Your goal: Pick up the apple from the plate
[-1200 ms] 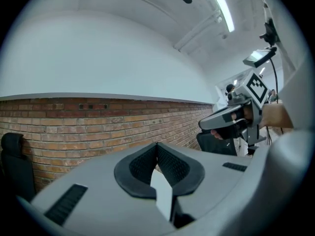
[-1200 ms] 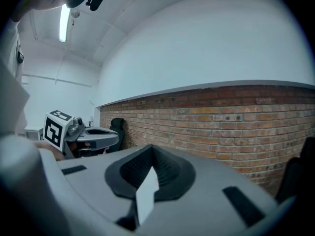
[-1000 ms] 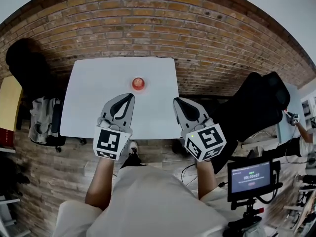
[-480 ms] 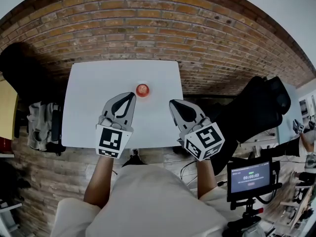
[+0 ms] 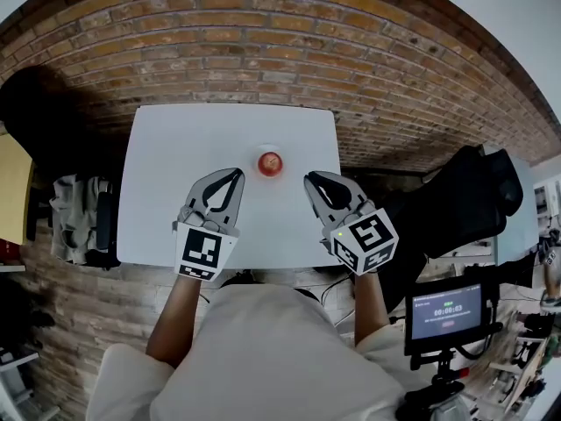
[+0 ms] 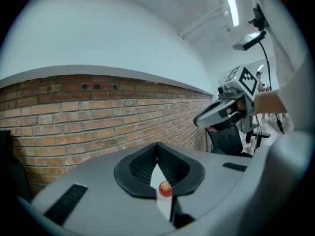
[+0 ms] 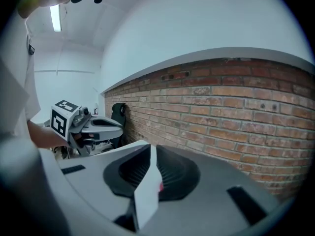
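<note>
A red apple [image 5: 270, 162] sits on a small white plate [image 5: 270, 150] that hardly stands out from the white table [image 5: 193, 147]. The plate is near the table's middle. My left gripper [image 5: 237, 173] hovers over the table just left of the apple, jaws together and empty. My right gripper [image 5: 308, 179] is just right of the apple, also shut and empty. In the left gripper view the apple [image 6: 165, 189] shows through the slit below the tips [image 6: 157, 145]. In the right gripper view only a red sliver of the apple [image 7: 160, 186] shows.
A brick surface surrounds the table. A black chair [image 5: 44, 112] and a grey bag [image 5: 74, 213] are at the left, and a black chair [image 5: 456, 187] at the right. A monitor on a stand [image 5: 447, 310] is at the lower right.
Both grippers have moved forward over the table toward the apple, which now lies between their tips. Both stay shut.
</note>
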